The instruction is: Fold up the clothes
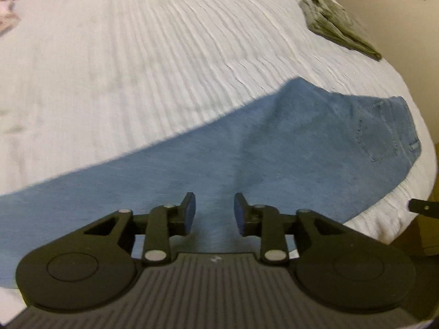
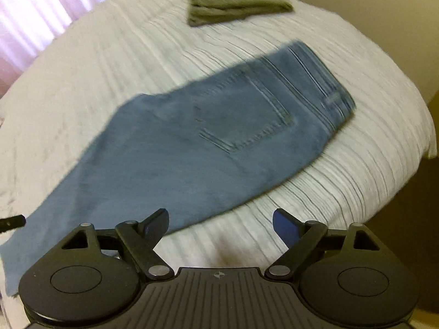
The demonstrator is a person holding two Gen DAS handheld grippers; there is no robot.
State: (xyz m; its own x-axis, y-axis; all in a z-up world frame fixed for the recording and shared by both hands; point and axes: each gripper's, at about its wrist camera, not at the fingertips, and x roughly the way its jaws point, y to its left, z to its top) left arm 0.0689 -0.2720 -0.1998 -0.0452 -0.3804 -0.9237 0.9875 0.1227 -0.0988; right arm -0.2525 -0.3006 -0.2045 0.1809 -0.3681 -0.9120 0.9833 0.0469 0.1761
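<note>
Your jeans [image 2: 192, 142] lie flat on the bed [image 2: 109, 63], folded lengthwise, blue denim, back pocket up. The waistband end points toward the bed's far right corner; the leg runs off to your left, near the bed edge. Your olive-green garment [image 2: 236, 0] sits farther back, already folded into a compact rectangle, well apart from the jeans. Both views are motion-blurred.

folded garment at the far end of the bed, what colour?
Olive green garment, plain with no pattern visible; clearest in the right wrist view.
</note>
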